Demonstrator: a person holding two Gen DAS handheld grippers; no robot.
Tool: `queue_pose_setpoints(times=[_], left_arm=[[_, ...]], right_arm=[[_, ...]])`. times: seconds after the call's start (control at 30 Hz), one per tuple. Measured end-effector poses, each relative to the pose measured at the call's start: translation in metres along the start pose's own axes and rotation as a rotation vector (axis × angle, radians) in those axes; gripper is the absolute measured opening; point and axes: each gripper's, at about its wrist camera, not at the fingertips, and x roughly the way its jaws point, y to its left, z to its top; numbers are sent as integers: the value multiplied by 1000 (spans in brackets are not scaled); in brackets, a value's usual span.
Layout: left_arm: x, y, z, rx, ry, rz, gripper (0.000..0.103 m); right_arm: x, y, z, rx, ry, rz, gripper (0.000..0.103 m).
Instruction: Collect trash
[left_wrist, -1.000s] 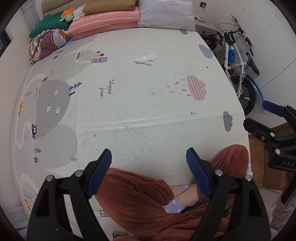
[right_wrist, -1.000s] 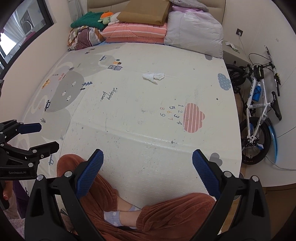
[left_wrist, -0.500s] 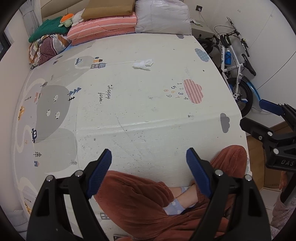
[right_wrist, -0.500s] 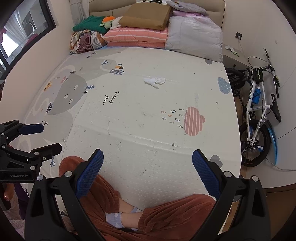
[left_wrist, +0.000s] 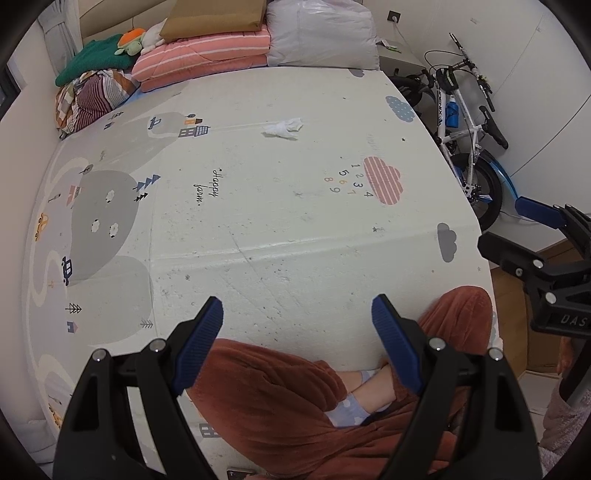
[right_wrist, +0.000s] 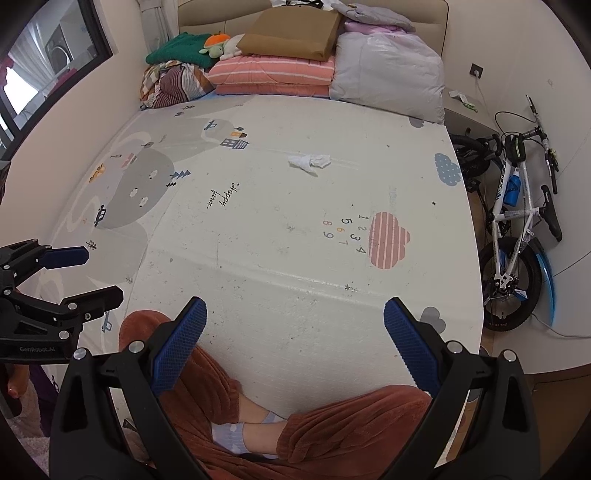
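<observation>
Left hand-held gripper: jaws spread wide, nothing between the blue pads; held above the near end of the play mat. Right hand-held gripper: jaws likewise spread wide, empty, blue pads clear of any object. Each gripper shows at the edge of the other's view, side by side and apart.

Directly below both grippers: the person's crossed legs in rust-brown trousers, with light blue socks, seated at the near edge of the mat.

Task item: one crumpled white tissue, also seen in the right wrist view. It lies on the far half of the mat, well apart from both grippers, beyond the printed numbers and striped pink cloud, to the right of the printed house.

Far end: stacked folded bedding and a grey bundle against the wall. Right of the mat: a white bicycle standing on the floor by the wall.
</observation>
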Motion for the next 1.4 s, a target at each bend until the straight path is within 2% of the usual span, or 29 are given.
queue_pose_setpoints(times=[0.97,1.4], left_arm=[[-7,-1,-8,-32,-35,7,83],[-12,-19,-16,43,-77,113,83]], right_arm=[[-1,3,-2,-15,-9,23,93],[-10,-3,-10,-15,-38,45,93]])
